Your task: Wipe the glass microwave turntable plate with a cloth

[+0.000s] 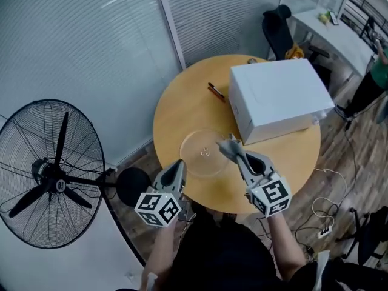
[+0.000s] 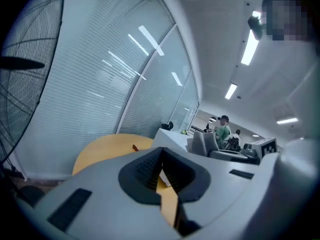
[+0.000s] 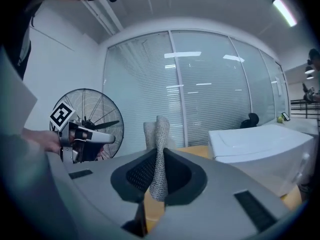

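The clear glass turntable plate (image 1: 205, 153) lies flat on the round yellow table (image 1: 182, 105), near its front edge. My right gripper (image 1: 230, 147) hovers at the plate's right rim, shut on a grey knitted cloth (image 3: 159, 149) that sticks up between the jaws. The cloth (image 1: 226, 145) hangs by the plate's edge; I cannot tell whether it touches the glass. My left gripper (image 1: 179, 165) sits at the plate's lower-left rim, jaws pressed together with nothing between them (image 2: 161, 160).
A white microwave (image 1: 276, 96) fills the table's right side. A red-and-black pen-like object (image 1: 216, 91) lies behind the plate. A large floor fan (image 1: 54, 174) stands to the left, a black chair (image 1: 277, 24) beyond the table. A person in green (image 2: 221, 130) stands far off.
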Demonstrator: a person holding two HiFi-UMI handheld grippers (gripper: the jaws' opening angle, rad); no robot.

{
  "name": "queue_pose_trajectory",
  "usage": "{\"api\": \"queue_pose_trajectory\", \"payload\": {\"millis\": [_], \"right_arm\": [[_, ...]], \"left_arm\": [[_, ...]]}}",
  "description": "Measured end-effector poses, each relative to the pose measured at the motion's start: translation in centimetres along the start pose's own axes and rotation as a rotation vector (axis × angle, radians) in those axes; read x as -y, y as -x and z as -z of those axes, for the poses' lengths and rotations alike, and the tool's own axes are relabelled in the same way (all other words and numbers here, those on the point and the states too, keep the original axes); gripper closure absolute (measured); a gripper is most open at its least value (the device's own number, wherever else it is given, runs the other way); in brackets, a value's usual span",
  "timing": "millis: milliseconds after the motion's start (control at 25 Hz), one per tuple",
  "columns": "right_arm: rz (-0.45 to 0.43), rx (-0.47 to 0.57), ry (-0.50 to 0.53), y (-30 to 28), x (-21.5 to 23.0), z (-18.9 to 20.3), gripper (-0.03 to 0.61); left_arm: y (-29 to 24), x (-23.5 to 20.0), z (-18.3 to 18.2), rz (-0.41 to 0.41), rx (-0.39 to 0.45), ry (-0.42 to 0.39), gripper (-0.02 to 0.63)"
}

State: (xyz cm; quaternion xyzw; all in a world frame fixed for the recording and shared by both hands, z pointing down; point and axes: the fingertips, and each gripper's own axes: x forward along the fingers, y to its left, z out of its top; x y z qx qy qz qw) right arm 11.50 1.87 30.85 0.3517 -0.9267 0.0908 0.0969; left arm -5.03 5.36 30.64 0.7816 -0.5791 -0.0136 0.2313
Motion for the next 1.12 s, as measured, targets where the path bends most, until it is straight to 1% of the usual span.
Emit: {"api": "queue_pose_trajectory", "payload": {"millis": [80, 160, 360, 520, 680, 840, 1120], "right_arm": [[-0.021, 0.029, 0.005, 1.1, 0.1, -1.0, 0.541], [-0.045, 0.048, 0.01, 2.1, -0.1, -1.5, 0.545], [-0.058, 0.062, -0.001, 4.0, 0.4, -1.2, 0.548], [-0.057, 0.073, -0.021, 5.7, 0.6, -0.7, 0.548], [-0.046, 0.065, -0.006, 6.3, 0.7, -0.3, 0.549], [-0.047, 0.077, -0.022, 6.3, 1.2, -0.7, 0.549], [-0.04, 0.073, -0.013, 6.3, -0.3, 0.3, 0.549]], "left_arm": [[0.5, 1.8, -1.1, -0.005, 0.026, -0.058, 0.617], [0.8, 3.2, -1.6, -0.01, 0.044, -0.097, 0.617], [0.9, 5.7, -1.7, -0.015, 0.062, -0.141, 0.617], [1.3, 7.3, -1.1, -0.013, 0.058, -0.154, 0.617], [1.6, 7.7, -0.3, -0.011, 0.05, -0.165, 0.617], [1.1, 8.3, -0.3, -0.012, 0.032, -0.173, 0.617], [2.4, 7.5, 1.0, -0.017, 0.028, -0.171, 0.617]]}}
